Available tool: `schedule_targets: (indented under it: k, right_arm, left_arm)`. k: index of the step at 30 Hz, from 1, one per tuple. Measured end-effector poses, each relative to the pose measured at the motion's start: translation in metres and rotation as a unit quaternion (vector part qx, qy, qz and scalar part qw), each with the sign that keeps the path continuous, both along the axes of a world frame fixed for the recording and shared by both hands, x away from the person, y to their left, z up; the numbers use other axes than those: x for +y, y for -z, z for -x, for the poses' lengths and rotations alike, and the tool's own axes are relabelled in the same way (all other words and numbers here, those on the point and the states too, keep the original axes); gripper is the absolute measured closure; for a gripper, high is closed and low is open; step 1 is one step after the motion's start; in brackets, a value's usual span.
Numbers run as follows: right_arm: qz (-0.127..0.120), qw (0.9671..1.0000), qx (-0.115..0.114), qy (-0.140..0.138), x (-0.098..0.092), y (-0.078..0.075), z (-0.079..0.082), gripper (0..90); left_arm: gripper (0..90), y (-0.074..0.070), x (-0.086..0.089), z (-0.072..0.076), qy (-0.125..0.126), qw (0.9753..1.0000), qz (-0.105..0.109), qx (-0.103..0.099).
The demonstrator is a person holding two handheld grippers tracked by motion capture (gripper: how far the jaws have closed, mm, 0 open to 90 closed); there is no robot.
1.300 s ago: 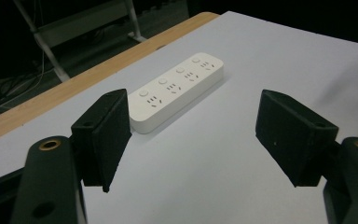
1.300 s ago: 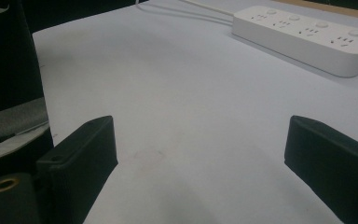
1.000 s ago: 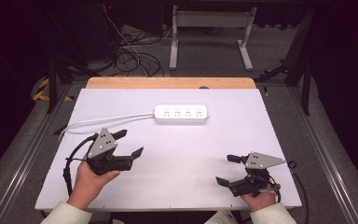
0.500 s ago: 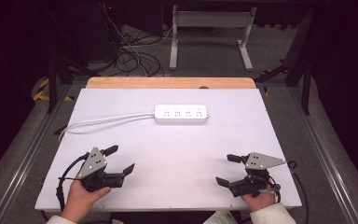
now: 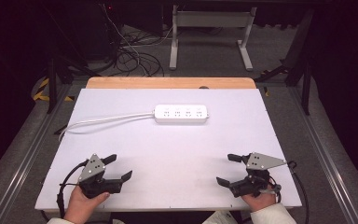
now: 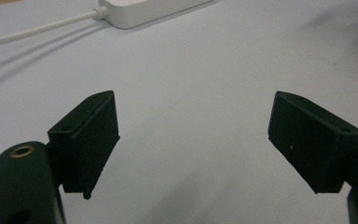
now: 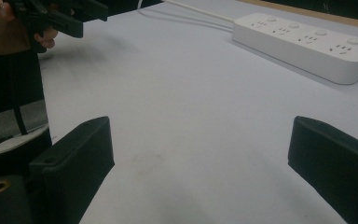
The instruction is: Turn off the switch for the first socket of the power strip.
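1. white plastic power strip (image 5: 181,114) lies flat on the far half of the table, long side across it, its row of sockets facing up; its white cord (image 5: 105,120) runs off its left end and curves toward the table's left edge.
2. pale grey-white tabletop (image 5: 182,158) carries it, with a strip of bare wood (image 5: 170,83) along the far edge.
3. beyond the table the room is dark: a grey floor, a tangle of black cables (image 5: 133,53), and the white legs of a metal frame (image 5: 209,32).
4. left gripper (image 5: 119,167) sits near the front left corner, held in a hand (image 5: 83,205), jaws spread wide with nothing between them; the strip is well apart from it, ahead and to its right.
5. right gripper (image 5: 228,169) sits near the front right corner, jaws also wide and empty; the strip lies well apart, ahead and to its left.
6. in the right gripper view, the other hand and its gripper show at the upper left.
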State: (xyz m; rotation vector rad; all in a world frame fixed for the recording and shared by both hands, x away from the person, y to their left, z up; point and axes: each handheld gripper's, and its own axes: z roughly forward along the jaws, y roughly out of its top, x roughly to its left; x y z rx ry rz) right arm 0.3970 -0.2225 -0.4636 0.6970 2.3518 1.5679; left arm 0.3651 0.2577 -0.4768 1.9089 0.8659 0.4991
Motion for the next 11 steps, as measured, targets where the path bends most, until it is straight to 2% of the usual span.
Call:
schedule_targets:
  k: [3,5,7,11]
  right_arm:
    - [0.001,1.0000,0.003,-0.001,0.0001,-0.0001,-0.0003,7.1]
    - [0.005,0.9999,0.009,-0.001,0.0007,-0.0002,-0.0004,7.6]
    - [0.008,0.9999,0.009,-0.001,0.0009,-0.0002,-0.0004,7.5]
    - [0.007,1.0000,0.006,0.001,0.0012,-0.0001,0.0001,7.4]
  left_arm:
    - [15.5,0.0009,-0.0018,-0.0011,0.004,0.9999,0.007,0.013]
    - [14.9,-0.0003,-0.0012,-0.0018,0.003,0.9999,0.003,0.011]
    - [14.8,-0.0021,-0.0008,-0.0017,0.001,0.9999,0.012,0.010]
    - [14.8,-0.0044,-0.0010,0.0005,-0.006,0.9999,-0.006,-0.013]
